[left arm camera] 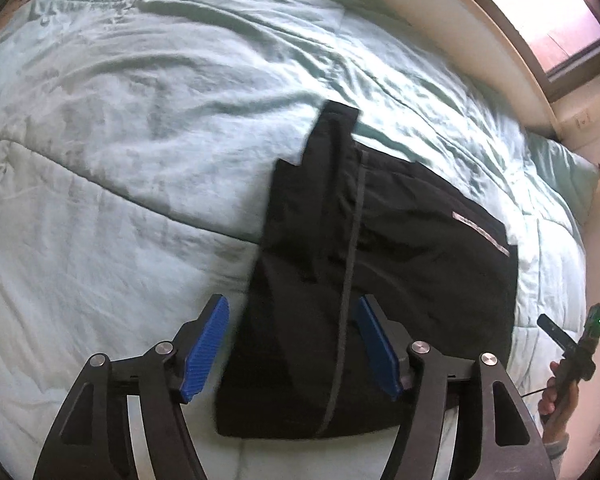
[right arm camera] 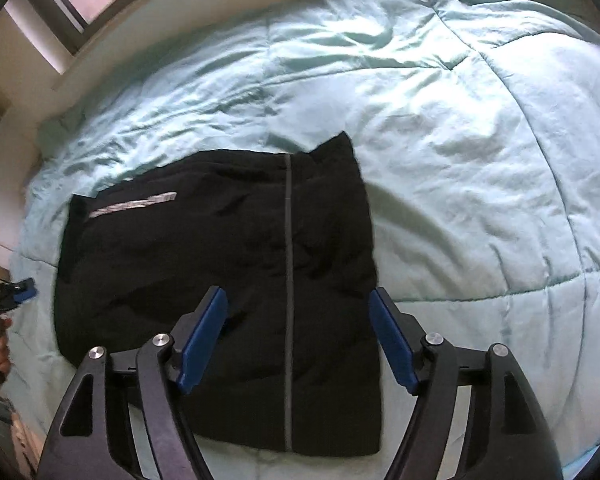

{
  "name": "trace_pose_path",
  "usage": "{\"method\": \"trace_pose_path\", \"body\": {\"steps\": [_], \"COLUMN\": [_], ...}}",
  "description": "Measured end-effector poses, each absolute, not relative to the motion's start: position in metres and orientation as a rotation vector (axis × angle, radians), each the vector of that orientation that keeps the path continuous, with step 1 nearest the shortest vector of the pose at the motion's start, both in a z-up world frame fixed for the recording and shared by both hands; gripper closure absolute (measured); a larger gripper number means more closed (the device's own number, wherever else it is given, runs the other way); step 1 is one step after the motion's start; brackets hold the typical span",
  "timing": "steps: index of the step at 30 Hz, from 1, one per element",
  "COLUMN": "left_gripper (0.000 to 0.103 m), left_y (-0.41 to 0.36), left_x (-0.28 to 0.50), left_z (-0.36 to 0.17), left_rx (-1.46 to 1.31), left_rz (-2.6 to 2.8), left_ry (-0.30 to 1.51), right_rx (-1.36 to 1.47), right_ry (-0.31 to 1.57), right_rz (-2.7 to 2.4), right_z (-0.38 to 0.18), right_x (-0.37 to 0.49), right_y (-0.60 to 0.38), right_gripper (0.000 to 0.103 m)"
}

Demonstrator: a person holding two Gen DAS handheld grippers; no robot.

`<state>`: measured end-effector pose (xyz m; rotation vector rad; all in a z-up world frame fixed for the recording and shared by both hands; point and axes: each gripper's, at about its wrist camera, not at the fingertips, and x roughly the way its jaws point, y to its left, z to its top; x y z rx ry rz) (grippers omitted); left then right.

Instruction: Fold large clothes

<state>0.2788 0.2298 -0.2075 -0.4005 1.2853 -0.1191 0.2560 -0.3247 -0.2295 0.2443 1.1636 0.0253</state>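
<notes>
The black jacket (right arm camera: 228, 264) lies flat on the pale green quilt (right arm camera: 440, 128) of the bed, near the edge closest to the person, already drawn into a compact rectangle with a grey zip line (right arm camera: 288, 280) running straight down it and a short silvery reflective strip (right arm camera: 132, 205) near one upper corner. A collar or sleeve end sticks up as a dark peak at the far edge.

The cloth looks like thin, smooth synthetic shell with some light padding: soft, limp and probably light, with a slightly slick face that could slide over itself and over the satiny quilt. It should drape and sag as soon as it is lifted, so one pinch in the middle would likely undo the layers. The best holds seem to be the two near corners of the hem, or the two side edges at matching height, pinching through all the layers at once. The zip makes a stiffer spine, so a fold across it will probably resist and spring a little.

The left gripper (left arm camera: 294, 346) hovers over the jacket's left part, its blue ribbed pads well apart with nothing pressed between them. The right gripper (right arm camera: 298, 342) hangs above the zip side, jaws likewise spread and empty. The quilt is puffy, stitched in wide panels and wrinkled
</notes>
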Motion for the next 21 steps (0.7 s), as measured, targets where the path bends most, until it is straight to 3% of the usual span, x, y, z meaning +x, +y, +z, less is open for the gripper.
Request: {"method": "trace_pose_path", "body": {"steps": [6, 14, 16, 19, 21], "left_gripper": [0.034, 0.034, 0.034, 0.023, 0.021], "left_y": [0.245, 0.234, 0.228, 0.225, 0.227], "left_x": [0.300, 0.311, 0.313, 0.313, 0.314], "left_z": [-0.244, -0.290, -0.309, -0.331, -0.338], "left_rx": [-0.435, -0.536, -0.558, -0.649, -0.698], "left_rz": [-0.119, -0.265, -0.298, -0.346, -0.364], "left_ry": [1.306, 1.347, 1.402, 1.414, 1.408], "right_rx": [0.179, 0.295, 0.316, 0.403, 0.469], "right_ry": [1.208, 1.288, 1.305, 1.314, 1.330], "right_rz": [-0.063, 0.028, 0.051, 0.100, 0.136], "right_z": [-0.258, -0.298, -0.309, -0.323, -0.334], "right_x": [0.270, 0.271, 0.272, 0.279, 0.283], "right_y": [-0.331, -0.341, -0.342, -0.350, -0.354], "right_gripper": [0.026, 0.026, 0.021, 0.014, 0.012]}}
